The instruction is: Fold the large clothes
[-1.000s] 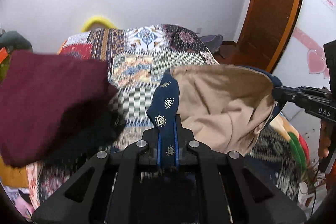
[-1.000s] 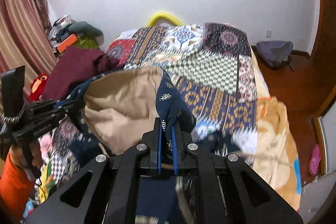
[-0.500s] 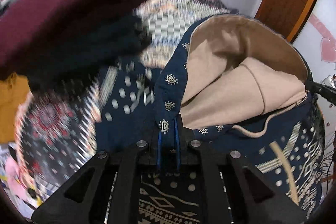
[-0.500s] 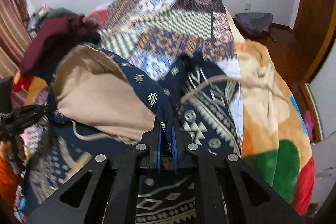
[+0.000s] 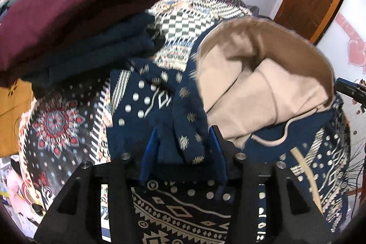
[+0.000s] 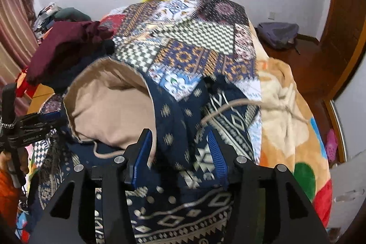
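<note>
The garment (image 5: 160, 209), half a second before pinched in both grippers, lay on the bed (image 6: 201, 38). Left gripper (image 5: 183, 152) and right gripper (image 6: 178, 152) were opening, its hem loose between their jaws: this fold looked finished. Soft navy print, tan lining (image 5: 263, 95), thin drawcord (image 6: 228, 106).

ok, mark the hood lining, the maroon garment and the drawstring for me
hood lining (image 5: 263, 93): left wrist view, on the beige inner fabric of the hood.
maroon garment (image 5: 75, 8): left wrist view, top face of the folded stack's upper piece.
drawstring (image 6: 231, 106): right wrist view, on the beige cord arcing over the navy patterned cloth.
</note>
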Demonstrator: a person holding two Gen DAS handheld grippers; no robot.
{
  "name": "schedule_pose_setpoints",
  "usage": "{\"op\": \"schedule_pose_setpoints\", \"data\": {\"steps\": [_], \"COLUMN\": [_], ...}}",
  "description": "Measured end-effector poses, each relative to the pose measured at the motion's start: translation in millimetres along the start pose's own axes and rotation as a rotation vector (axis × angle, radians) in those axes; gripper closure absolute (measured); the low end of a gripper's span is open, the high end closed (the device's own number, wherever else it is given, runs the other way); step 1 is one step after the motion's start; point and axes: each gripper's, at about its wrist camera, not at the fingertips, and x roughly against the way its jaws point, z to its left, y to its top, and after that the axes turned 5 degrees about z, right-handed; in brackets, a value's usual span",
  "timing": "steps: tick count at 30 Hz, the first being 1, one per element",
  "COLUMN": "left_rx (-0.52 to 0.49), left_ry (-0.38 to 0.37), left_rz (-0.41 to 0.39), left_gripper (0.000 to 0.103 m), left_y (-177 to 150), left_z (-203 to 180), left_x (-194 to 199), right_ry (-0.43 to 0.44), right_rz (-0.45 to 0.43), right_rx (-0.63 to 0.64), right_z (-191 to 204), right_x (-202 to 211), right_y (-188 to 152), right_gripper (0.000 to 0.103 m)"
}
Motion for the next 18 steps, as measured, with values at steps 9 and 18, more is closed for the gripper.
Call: {"op": "schedule_pose_setpoints", "data": {"steps": [9,18], "left_rx": [-0.003,-0.036], "left_ry": [-0.047,-0.069], "left_rz": [-0.041,-0.012], "left_gripper": [0.053,0.053], "left_y": [50,83], "left_z": [-4,-13], "left_x": [-2,-32], "right_ry": [0.052,0.097], "right_rz": [0.014,0.076], "right_rx": [0.044,0.077], "right_z": [21,31], "right_x": [-26,-66], "right_y": [37,55], "right_gripper": [0.05,0.05]}}
